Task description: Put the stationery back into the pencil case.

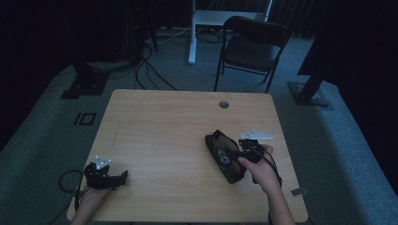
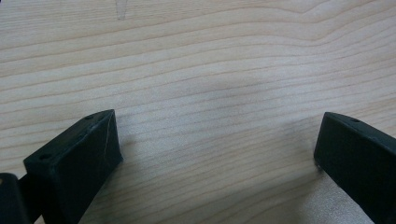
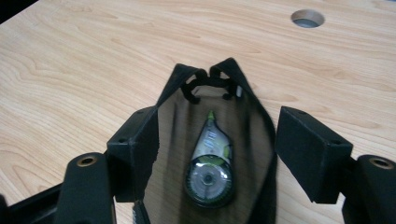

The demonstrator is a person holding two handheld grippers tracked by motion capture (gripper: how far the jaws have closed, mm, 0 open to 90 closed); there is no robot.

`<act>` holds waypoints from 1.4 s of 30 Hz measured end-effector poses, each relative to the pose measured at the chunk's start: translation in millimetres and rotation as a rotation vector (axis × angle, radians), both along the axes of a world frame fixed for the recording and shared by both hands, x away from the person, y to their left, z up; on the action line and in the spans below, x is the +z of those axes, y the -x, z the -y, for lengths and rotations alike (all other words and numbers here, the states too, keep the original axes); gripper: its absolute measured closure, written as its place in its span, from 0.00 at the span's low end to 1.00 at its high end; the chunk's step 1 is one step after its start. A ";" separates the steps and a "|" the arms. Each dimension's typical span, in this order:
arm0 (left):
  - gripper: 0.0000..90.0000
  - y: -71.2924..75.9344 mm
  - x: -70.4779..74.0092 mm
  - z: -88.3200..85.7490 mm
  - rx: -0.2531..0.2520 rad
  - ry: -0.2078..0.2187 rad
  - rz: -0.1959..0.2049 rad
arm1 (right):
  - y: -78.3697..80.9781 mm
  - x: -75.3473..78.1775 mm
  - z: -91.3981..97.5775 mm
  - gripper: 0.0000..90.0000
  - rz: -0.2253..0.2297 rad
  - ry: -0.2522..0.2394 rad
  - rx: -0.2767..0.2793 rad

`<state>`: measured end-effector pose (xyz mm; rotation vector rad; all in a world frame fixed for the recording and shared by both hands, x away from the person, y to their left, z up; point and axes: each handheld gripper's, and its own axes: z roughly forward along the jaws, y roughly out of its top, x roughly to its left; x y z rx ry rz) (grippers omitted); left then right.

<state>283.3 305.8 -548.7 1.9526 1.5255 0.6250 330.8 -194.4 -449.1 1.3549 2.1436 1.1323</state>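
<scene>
We have our right tool spread wide over the black pouch, pinching nothing. The tape roller lies inside. Our left tool rests loose on the surface. Next we probably close the pouch.

Showing pale wood-grain laminate across the desk, smooth and faintly sheened, with darker grain lines running along its length. Looking matt and soft at the black pouch, cloth-like, its zip edge toothed and dull. Gleaming slightly inside it: a correction-tape dispenser of glossy clear and green plastic over a grey wheel. Appearing as matt black plastic on the left tool, with flat faces, small screw holes and faint scuff lines near one edge. Wearing the same dull black plastic on the right tool, with brassy metal inserts glinting at both knuckles. Reading as fuzzy grey carpet on the floor.
</scene>
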 end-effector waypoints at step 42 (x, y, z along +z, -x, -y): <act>0.01 0.0 0.0 -0.1 -0.001 -0.001 0.000 | 16.0 -60.7 91.9 0.24 0.013 -0.001 -0.255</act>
